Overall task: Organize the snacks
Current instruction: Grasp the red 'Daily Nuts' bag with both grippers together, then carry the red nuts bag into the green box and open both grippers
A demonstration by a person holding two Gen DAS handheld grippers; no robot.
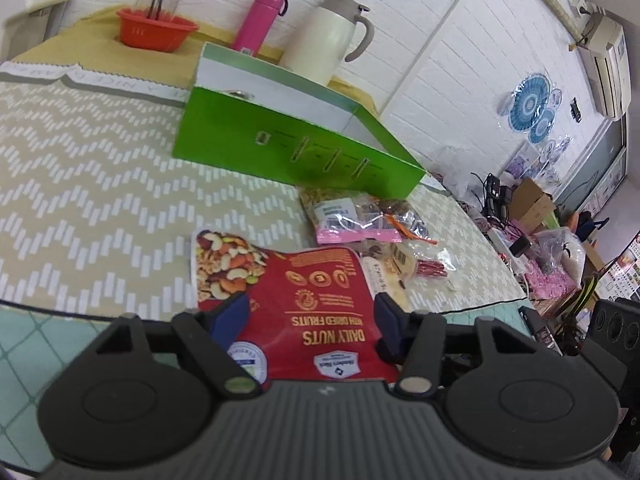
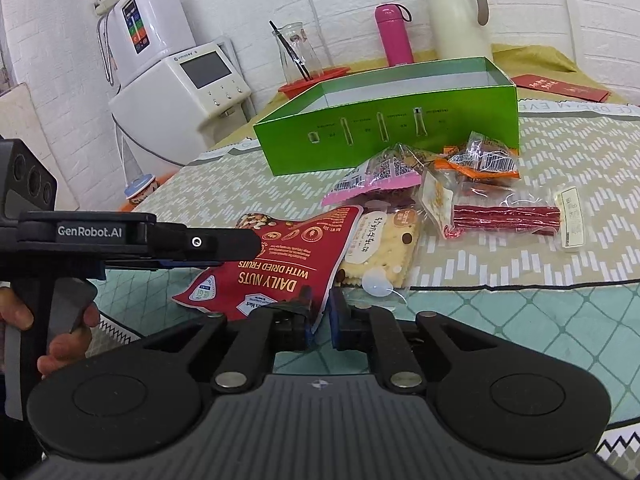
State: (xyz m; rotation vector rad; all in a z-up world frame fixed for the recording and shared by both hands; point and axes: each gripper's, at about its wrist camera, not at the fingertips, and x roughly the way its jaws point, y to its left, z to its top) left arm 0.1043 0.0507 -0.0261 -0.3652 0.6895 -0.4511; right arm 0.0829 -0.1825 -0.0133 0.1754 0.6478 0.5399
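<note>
At the near edge of the worktop, the right tool pinches the red foil nut packet, the left tool spread around it.

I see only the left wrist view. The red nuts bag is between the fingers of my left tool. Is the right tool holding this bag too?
Observer: Yes. The right tool is shut on the near corner of the nuts bag.
Operator: Is anything lying behind the green box?
Observer: A red envelope lies on the yellow cloth, behind the box's right end.
Operator: Does my left tool touch the table?
Observer: Seen from the side, no. It sits above the bag.
</note>
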